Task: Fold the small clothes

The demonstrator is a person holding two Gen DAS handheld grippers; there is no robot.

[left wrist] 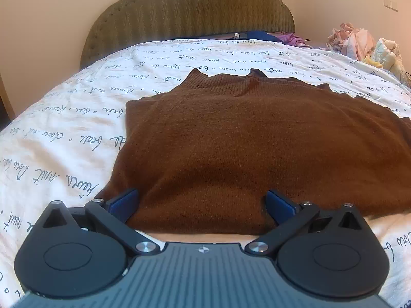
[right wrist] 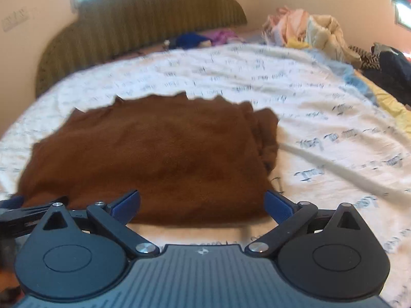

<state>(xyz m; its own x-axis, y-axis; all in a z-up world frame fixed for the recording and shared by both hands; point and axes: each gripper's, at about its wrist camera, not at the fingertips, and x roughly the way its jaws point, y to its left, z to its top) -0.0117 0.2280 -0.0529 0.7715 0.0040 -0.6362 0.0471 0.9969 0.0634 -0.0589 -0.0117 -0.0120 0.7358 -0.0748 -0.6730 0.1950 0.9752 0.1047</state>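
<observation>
The left gripper (left wrist: 201, 205) is sitting with its blue fingers (left wrist: 123, 204) spread wide at the near hem of a brown knitted sweater (left wrist: 244, 143), the cloth lying between and ahead of the two tips, with nothing pinched. The sweater is lying flat on a white bedspread (left wrist: 64, 133) printed with script, its ribbed collar pointing away from the tool toward the olive headboard (left wrist: 190, 7) far ahead. The right gripper (right wrist: 201, 205) is likewise standing wide, its fingers (right wrist: 278, 205) straddling the near right corner of the same sweater (right wrist: 154, 154); the sweater's right edge is showing bunched, layered folds ahead of the right fingertip. Part of the other tool is showing at this view's left edge. A heap of pale clothes (right wrist: 308, 30) is lying far ahead to the right.
</observation>
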